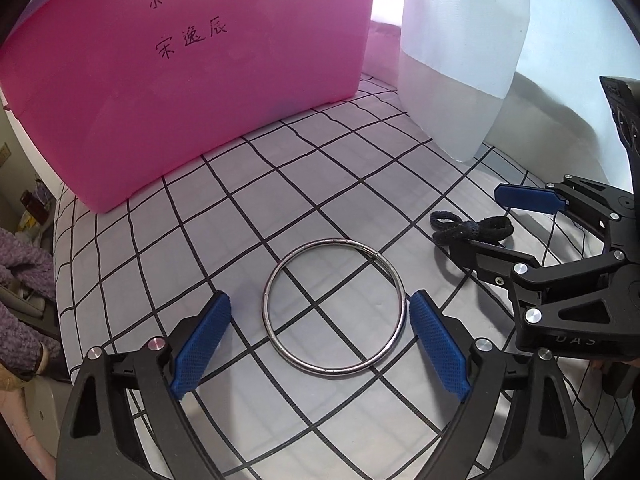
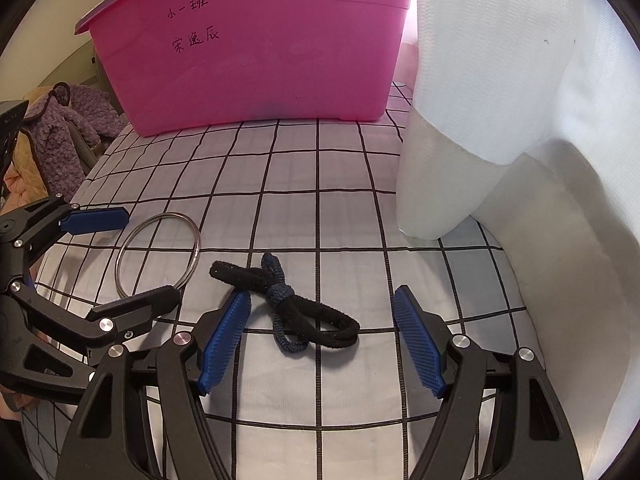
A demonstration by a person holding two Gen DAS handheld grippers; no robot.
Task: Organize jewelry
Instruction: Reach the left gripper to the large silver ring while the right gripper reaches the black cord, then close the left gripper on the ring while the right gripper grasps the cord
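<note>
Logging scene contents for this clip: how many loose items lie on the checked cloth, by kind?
Metal ring: 1
Hair ties, knotted together, one black and one dark blue: 2
Pink storage bin: 1
Total: 4

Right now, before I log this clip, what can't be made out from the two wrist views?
- Pink bin interior: both views show only its front wall, and the rim is cut off by the frame's top edge.
- Hair ties: knotted together, so their count is unclear; in the left view the right tongs cover part of them.
- Metal ring: in the right view its near edge is hidden behind the left tongs.
</note>
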